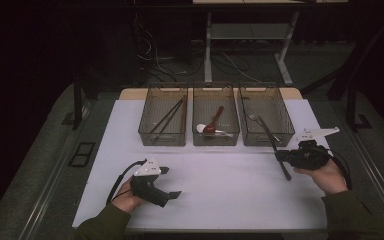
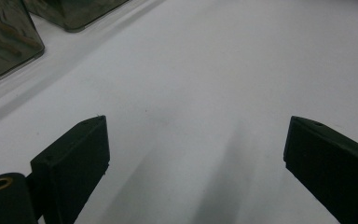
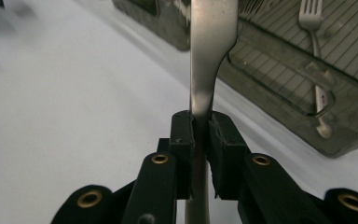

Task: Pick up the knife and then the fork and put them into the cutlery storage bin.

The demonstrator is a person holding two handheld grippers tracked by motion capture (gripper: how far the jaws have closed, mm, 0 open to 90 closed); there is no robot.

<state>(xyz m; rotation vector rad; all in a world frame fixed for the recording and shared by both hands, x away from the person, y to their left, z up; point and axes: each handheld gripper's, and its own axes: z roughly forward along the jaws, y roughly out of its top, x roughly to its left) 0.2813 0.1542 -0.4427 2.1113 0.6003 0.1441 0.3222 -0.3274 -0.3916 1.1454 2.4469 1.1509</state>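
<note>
The utensil (image 3: pixel 209 51) clamped in the right gripper (image 3: pixel 200 126) is cut off at twelve o'clock in the right gripper view, so its head cannot be told; its lower handle is hidden between the jaws. In the left gripper view, two bins (image 2: pixel 7 39) at ten o'clock are cropped by the edge, their contents blurred. In the high view, the left bin's (image 1: pixel 164 116) dark sticks (image 1: pixel 167 119) are too small to identify.

High view looks forward and down over the whole tabletop (image 1: pixel 205 190) from the person's side. Left gripper view skims low across bare tabletop; right gripper view sits close (very close) facing the bin (image 3: pixel 307 93) both share.
</note>
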